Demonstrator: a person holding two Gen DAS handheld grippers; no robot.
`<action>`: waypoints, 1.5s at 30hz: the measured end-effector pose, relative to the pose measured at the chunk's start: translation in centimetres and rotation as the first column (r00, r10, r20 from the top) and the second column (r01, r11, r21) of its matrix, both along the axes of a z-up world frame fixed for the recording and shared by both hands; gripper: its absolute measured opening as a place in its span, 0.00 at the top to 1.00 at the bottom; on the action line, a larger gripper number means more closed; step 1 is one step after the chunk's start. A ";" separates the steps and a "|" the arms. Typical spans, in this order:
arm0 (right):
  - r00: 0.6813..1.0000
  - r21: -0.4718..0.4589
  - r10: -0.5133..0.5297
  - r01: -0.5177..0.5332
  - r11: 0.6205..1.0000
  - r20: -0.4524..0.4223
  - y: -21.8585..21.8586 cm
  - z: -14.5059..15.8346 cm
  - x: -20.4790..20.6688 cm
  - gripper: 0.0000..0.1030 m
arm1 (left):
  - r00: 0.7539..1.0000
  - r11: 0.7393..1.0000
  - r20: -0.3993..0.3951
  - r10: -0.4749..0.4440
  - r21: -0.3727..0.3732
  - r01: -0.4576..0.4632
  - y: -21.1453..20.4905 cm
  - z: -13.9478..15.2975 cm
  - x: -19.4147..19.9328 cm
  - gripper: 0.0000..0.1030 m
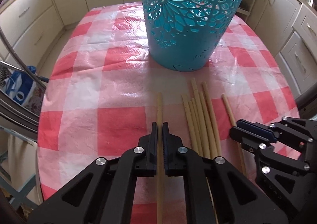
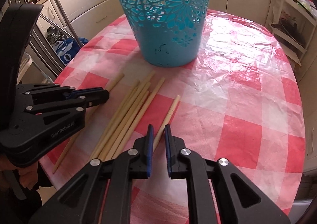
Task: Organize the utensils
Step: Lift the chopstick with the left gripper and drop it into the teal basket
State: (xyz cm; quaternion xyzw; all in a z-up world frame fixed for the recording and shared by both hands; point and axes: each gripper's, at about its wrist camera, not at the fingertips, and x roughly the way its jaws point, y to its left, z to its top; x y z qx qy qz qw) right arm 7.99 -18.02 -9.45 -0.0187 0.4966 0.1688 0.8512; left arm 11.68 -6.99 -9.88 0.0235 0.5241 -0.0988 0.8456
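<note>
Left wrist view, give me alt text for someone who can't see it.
The left gripper straddles a single chopstick lying on a red-and-white checked tablecloth. A bundle of chopsticks lies to its right, a teal cut-out basket stands behind, and the right gripper enters at right.

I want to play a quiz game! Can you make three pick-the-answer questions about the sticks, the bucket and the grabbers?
1. Where is the basket?
A. behind the chopsticks
B. on the floor
C. in a gripper

2. What colour is the tablecloth?
A. green stripes
B. red and white checks
C. plain blue

3. What is the left gripper doing?
A. reaching inside the basket
B. fingers closed around one chopstick
C. holding a spoon

Answers: 1 A, it stands on the table beyond the chopstick bundle. 2 B, checks cover the table. 3 B, one chopstick runs between its fingers.
</note>
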 end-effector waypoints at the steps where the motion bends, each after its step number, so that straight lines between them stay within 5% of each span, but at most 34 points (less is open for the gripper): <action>1: 1.000 0.007 -0.002 0.002 1.000 -0.004 -0.1 0.0 0.0 0.90 | 1.000 1.000 0.011 0.004 -0.020 -0.004 0.3 0.6 -0.3 0.96; 4: 1.000 0.028 -0.008 0.008 1.000 -0.013 -0.4 -0.1 0.1 0.90 | 0.998 0.993 0.056 0.032 -0.118 -0.025 1.7 3.2 -1.2 0.96; 8: 1.000 0.035 -0.014 0.015 0.999 -0.015 -0.4 -0.1 0.0 0.90 | 0.970 0.958 0.224 0.092 -0.284 -0.026 3.7 9.5 -2.7 0.96; 12: 1.000 0.046 -0.020 0.021 0.999 -0.017 -0.6 -0.1 0.0 0.90 | 0.890 0.909 0.420 0.178 -0.417 0.015 4.7 15.3 -2.8 0.96; 15: 1.000 0.051 -0.021 0.022 0.998 -0.017 -0.8 -0.1 0.0 0.90 | 0.804 0.882 0.537 0.255 -0.471 0.035 4.1 18.4 -1.3 0.96; 22: 1.000 0.056 -0.021 0.022 0.998 -0.014 -1.0 -0.1 -0.1 0.90 | 0.675 0.835 0.618 0.403 -0.550 0.004 2.4 20.9 3.4 0.95; 25: 1.000 0.058 -0.019 0.019 0.998 -0.009 -1.1 0.0 -0.2 0.90 | 0.622 0.850 0.654 0.431 -0.525 -0.037 1.4 21.2 4.9 0.95; 32: 1.000 0.068 -0.016 0.016 0.998 -0.010 -1.2 0.0 -0.2 0.90 | 0.632 0.896 0.662 0.402 -0.427 -0.122 0.0 18.7 9.3 0.95; 45: 1.000 0.051 -0.011 0.011 0.999 -0.008 -0.9 0.0 -0.2 0.90 | 0.744 0.943 0.600 0.293 -0.309 -0.123 0.2 14.2 7.5 0.95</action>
